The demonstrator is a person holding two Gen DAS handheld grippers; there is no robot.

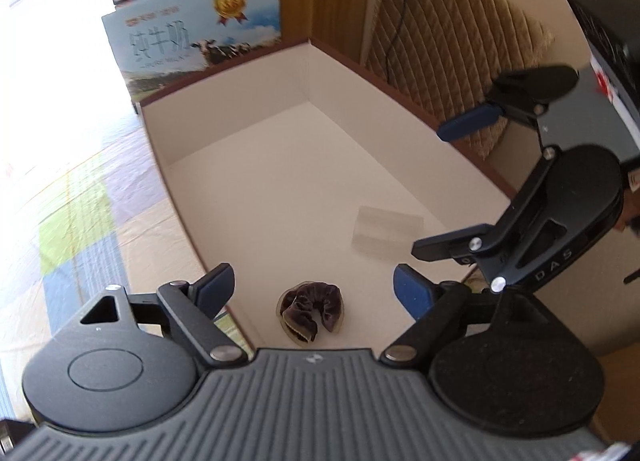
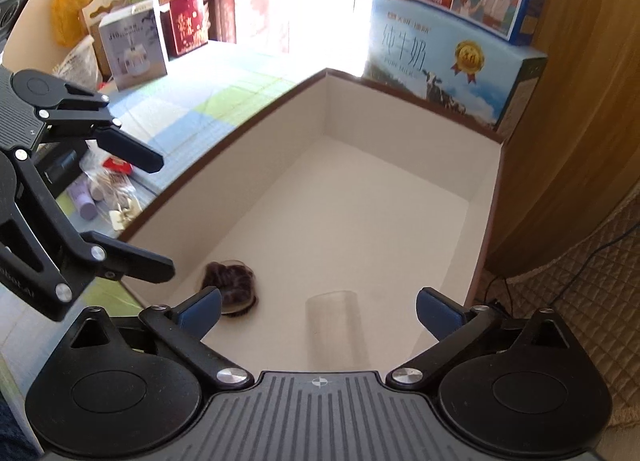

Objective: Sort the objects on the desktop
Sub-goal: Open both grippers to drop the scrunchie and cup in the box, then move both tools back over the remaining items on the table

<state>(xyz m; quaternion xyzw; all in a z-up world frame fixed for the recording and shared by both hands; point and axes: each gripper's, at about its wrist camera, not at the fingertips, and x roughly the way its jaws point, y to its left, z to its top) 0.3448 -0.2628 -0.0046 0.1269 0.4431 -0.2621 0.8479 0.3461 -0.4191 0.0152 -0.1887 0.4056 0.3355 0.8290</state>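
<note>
1. Inside the large beige cardboard box with a brown rim (image 2: 280, 109), at its near end, lie a dark brown velvet scrunchie in clear wrap (image 1: 311, 311) and a clear plastic rectangular case (image 2: 338, 327), slightly apart from each other
2. The left gripper (image 1: 310, 291) hangs over the box's near left edge with its blue-padded fingers spread and nothing between them; the scrunchie sits just beyond them
3. The right gripper (image 2: 318, 311) is likewise spread wide and empty, with the clear case on the box floor between its fingers
4. More items (a lilac tube (image 2: 82, 199) and small packets) wait on the checked mat left of the box, so sorting seems only partly done
5. To fetch the next item well, I would lift both grippers clear of the box wall first, then approach the clutter from above and centre the fingers on one piece
</note>
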